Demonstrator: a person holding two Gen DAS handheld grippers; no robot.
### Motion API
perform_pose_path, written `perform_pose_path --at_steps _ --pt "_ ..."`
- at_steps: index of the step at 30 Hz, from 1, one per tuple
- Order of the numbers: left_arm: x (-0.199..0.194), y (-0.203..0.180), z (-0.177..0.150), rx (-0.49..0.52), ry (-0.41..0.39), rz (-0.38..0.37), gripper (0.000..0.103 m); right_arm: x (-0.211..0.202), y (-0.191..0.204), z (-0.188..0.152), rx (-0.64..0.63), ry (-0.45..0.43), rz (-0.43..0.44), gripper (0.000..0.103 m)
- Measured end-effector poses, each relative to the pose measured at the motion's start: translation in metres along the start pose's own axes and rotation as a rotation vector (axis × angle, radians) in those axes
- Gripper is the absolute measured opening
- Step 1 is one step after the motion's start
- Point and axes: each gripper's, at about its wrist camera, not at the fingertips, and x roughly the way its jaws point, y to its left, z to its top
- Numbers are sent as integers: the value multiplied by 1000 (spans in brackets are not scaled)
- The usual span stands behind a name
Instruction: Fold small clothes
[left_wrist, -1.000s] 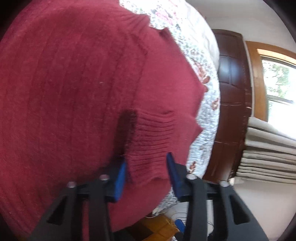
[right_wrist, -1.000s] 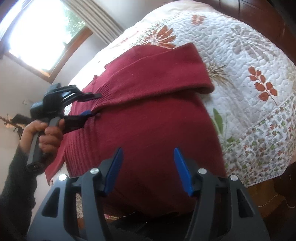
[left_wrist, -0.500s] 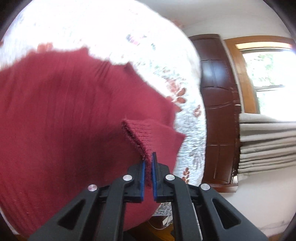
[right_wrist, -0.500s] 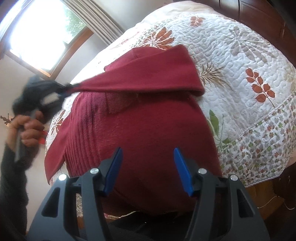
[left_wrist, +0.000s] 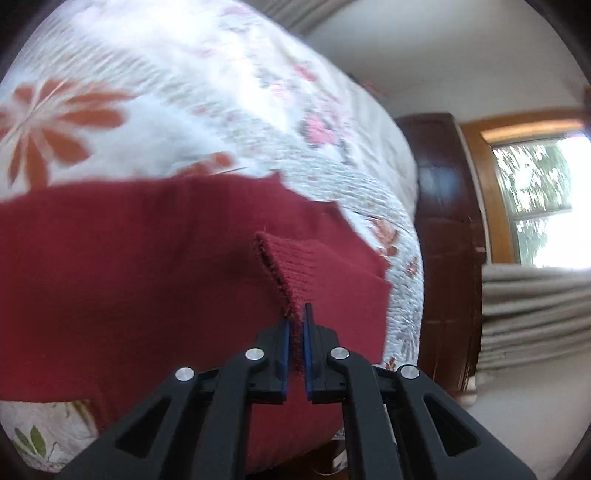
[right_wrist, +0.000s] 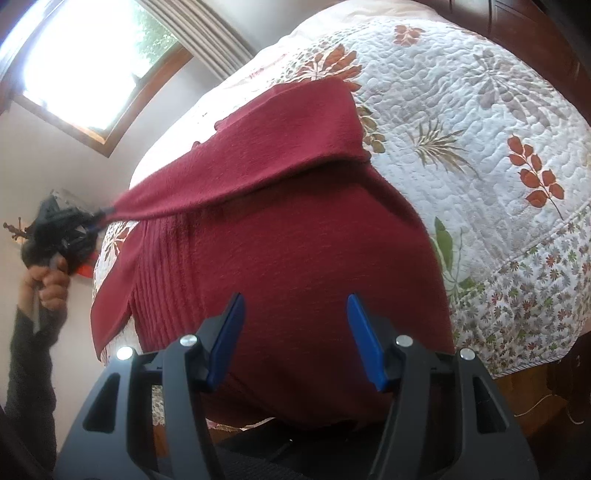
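A dark red knitted sweater (right_wrist: 295, 258) lies spread on a quilted bed. My left gripper (left_wrist: 295, 326) is shut on the ribbed cuff of the sweater's sleeve (left_wrist: 295, 266), which stands pinched between the blue pads. In the right wrist view the same sleeve (right_wrist: 258, 162) is stretched taut across the sweater toward the left gripper (right_wrist: 94, 219), held in a person's hand at the far left. My right gripper (right_wrist: 295, 332) hovers open over the sweater's lower body, nothing between its fingers.
The white quilt (right_wrist: 480, 147) with leaf and flower prints covers the bed. A dark wooden headboard or door (left_wrist: 443, 221) and a bright window (left_wrist: 535, 203) stand beyond the bed's edge. The bed's near edge (right_wrist: 517, 350) drops off at the right.
My left gripper closed on the sleeve cuff and has pulled it up and away to the left, drawing the sleeve tight across the sweater. The right gripper has stayed put, open.
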Motion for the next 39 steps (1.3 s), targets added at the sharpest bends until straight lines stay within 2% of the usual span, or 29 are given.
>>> perform_pose_path --at_steps 7,16,21,28,31,32,33,34,35,36,39 --pt "-3 43 -3 -65 -19 -2 6 1 2 0 -4 8 -10 58" --pt "9 71 -14 -117 0 24 6 -1 0 -2 11 3 -16 58" --pt "5 77 -16 -132 -13 5 6 -3 -2 -3 13 -1 -19 58" --pt "21 82 -14 -119 35 74 8 4 0 -3 9 19 -13 58" --pt "12 82 -17 -126 -1 132 17 3 3 -2 -3 11 -17 59" --pt "5 81 -18 -129 -19 181 23 2 2 -2 -1 9 -18 60" --pt "-2 78 -19 -130 -41 232 35 2 1 -1 4 9 -20 60" --pt "-12 70 -21 -124 -74 268 40 3 -1 -1 8 9 -20 60" --pt "-17 64 -22 -116 -91 253 44 4 -2 -1 13 12 -19 60" --pt "-19 54 -22 -99 -98 205 49 5 -2 -1 15 17 -17 60" --pt "-6 30 -20 -24 -74 132 62 9 3 -1 -2 28 -12 60"
